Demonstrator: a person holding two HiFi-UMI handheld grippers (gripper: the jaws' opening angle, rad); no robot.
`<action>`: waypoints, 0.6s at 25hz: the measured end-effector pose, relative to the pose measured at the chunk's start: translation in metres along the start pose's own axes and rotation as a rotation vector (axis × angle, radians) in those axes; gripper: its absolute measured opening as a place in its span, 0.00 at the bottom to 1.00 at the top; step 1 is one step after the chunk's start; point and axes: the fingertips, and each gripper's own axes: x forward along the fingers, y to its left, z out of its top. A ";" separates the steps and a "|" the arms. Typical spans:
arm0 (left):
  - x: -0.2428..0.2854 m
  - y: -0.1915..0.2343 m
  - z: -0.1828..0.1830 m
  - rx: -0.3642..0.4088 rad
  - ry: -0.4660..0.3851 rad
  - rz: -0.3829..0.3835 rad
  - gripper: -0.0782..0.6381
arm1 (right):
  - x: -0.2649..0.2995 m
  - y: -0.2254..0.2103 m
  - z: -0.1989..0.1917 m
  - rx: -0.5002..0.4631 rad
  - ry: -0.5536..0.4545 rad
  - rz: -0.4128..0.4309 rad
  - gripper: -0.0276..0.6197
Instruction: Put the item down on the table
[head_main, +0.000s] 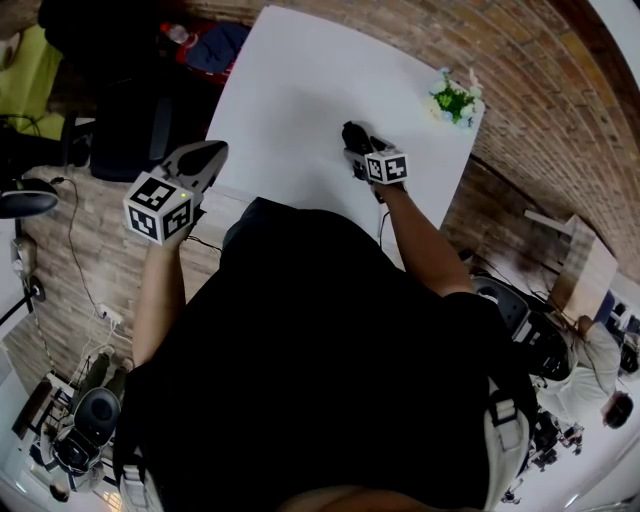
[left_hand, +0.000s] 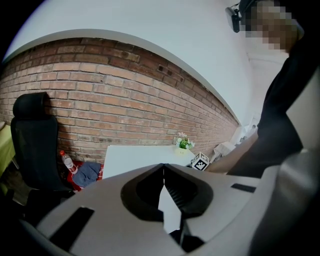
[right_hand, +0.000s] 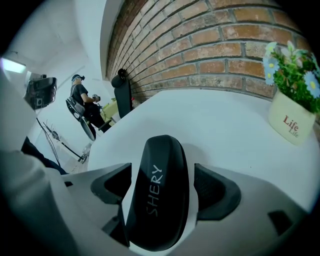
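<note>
A black oval case (right_hand: 157, 195) lettered SHERY lies between the jaws of my right gripper (right_hand: 162, 167), low over the white table (right_hand: 215, 115). A thin strip of table shows between the case and the right pad, so the jaws stand open around it. In the head view the right gripper (head_main: 356, 145) is over the table's middle with the case (head_main: 352, 131) at its tip. My left gripper (head_main: 205, 155) hangs off the table's left edge, and its jaws (left_hand: 163, 167) are shut with nothing in them.
A small potted plant (head_main: 452, 100) in a white pot (right_hand: 292, 120) stands at the table's far right corner. A black chair (left_hand: 32, 140), a bottle (left_hand: 67, 161) and a blue cloth (left_hand: 87, 171) are by the brick wall (left_hand: 125, 90). A person (right_hand: 80, 95) stands far off.
</note>
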 end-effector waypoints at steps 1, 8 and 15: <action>0.000 -0.001 0.001 0.002 -0.002 0.001 0.12 | -0.001 0.000 0.002 -0.001 -0.004 0.002 0.61; -0.001 -0.008 0.002 0.006 -0.012 0.003 0.12 | -0.010 0.008 0.013 -0.013 -0.050 0.021 0.61; 0.000 -0.017 0.004 0.008 -0.021 0.008 0.12 | -0.031 0.005 0.035 -0.023 -0.124 0.024 0.61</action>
